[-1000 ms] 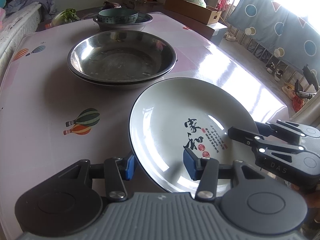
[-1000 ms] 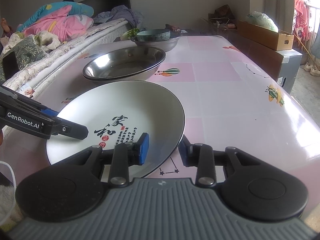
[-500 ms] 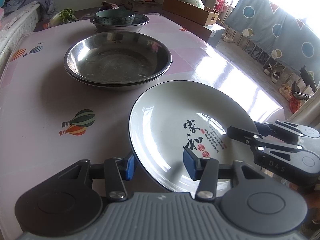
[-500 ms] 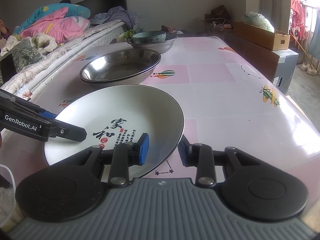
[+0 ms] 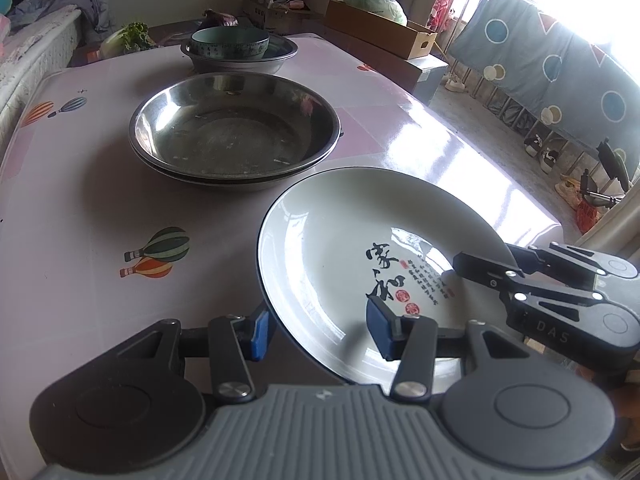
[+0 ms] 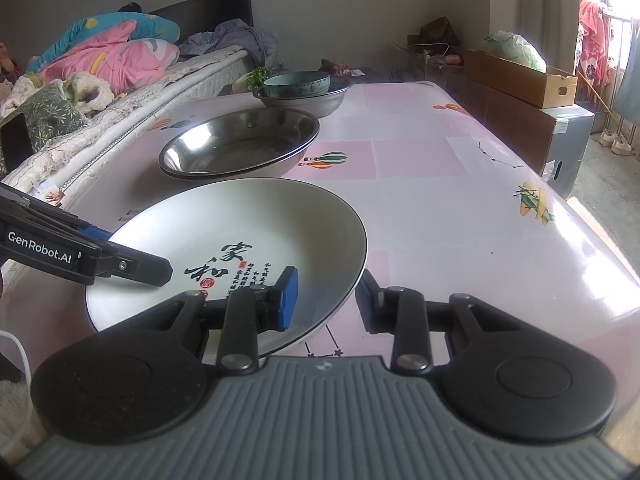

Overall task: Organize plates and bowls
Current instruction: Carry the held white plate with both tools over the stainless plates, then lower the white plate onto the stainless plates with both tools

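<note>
1. The table holds it all; the stacked metal bowls sit straight ahead of both grippers, just past the plate.
2. The white plate sits between the two grippers, tipped up off the table.
3. The left gripper grips the plate's near left rim.
4. The right gripper grips its right rim.

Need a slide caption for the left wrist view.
Both grippers grip the white plate near stacked steel basins.

Black claw, blue pads, grey ribbed housing.
</note>
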Action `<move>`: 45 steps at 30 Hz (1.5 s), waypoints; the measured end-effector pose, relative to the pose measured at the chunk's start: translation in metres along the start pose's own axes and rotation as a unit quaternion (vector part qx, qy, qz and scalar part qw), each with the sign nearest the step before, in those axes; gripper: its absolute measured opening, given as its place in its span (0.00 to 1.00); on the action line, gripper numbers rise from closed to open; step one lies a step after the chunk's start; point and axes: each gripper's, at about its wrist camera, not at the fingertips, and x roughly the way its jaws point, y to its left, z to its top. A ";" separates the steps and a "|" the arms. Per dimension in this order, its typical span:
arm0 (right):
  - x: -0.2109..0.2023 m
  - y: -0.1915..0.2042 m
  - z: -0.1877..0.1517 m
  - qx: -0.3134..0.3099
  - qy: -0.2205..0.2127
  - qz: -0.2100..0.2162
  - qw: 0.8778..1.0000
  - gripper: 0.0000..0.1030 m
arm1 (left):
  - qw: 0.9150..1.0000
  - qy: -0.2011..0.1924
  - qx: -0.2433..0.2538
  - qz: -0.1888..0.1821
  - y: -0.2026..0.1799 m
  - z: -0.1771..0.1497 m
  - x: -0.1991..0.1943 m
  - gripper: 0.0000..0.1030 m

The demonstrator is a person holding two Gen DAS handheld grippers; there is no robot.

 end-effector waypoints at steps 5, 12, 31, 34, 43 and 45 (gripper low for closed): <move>-0.003 0.001 0.004 -0.001 -0.005 0.000 1.000 0.30 | 1.000 -0.003 -0.003 0.000 0.001 0.001 -0.002 0.48; -0.005 0.002 0.008 -0.004 -0.009 0.000 1.000 0.30 | 1.000 -0.007 -0.007 -0.002 0.002 0.002 -0.006 0.48; -0.007 0.009 0.019 -0.015 -0.018 0.005 1.000 0.30 | 1.000 -0.018 -0.024 0.000 0.010 0.005 -0.017 0.48; -0.005 0.011 0.025 -0.018 -0.019 0.006 1.000 0.30 | 0.999 -0.017 -0.027 0.000 0.012 0.007 -0.018 0.48; 0.005 0.018 0.053 -0.022 -0.033 0.009 0.999 0.30 | 0.999 -0.028 -0.036 -0.004 0.026 0.024 -0.026 0.48; 0.009 0.021 0.060 -0.024 -0.038 0.010 0.999 0.30 | 0.999 -0.034 -0.037 -0.002 0.030 0.030 -0.028 0.48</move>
